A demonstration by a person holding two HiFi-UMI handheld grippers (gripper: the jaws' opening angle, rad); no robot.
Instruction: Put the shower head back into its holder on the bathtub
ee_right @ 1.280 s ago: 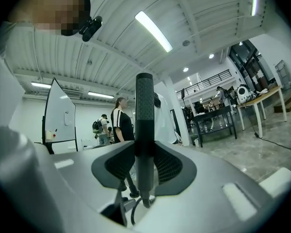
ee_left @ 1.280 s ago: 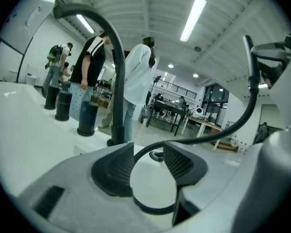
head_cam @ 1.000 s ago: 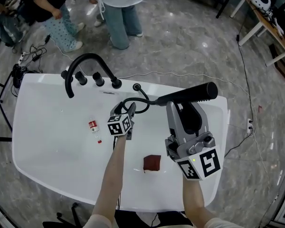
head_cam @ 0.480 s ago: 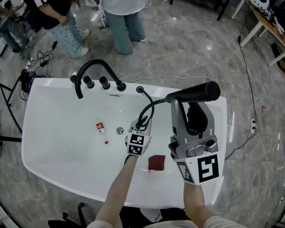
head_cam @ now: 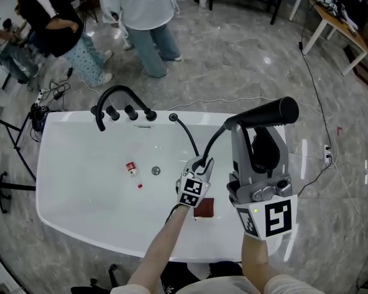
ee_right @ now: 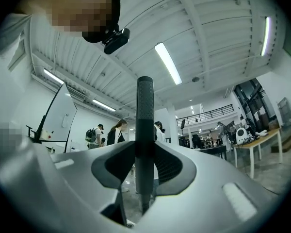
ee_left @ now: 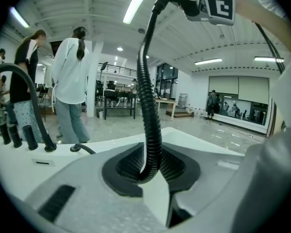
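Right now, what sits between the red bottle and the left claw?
Head view: only the round drain on the bathtub floor lies between the red bottle and the left claw, whose jaws have just been closing on the black hose.

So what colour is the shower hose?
The shower hose is black with a ribbed surface; it shows best in the left gripper view.

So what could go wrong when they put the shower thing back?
1. The hose is pinched in the left gripper, whose jaws have just been closing on it; it may slip out and swing.
2. The right gripper holds the shower head by its thin handle, above the bathtub; a tug from the looped hose might twist it loose.
3. If it drops, it could hit the small bottle in the tub.
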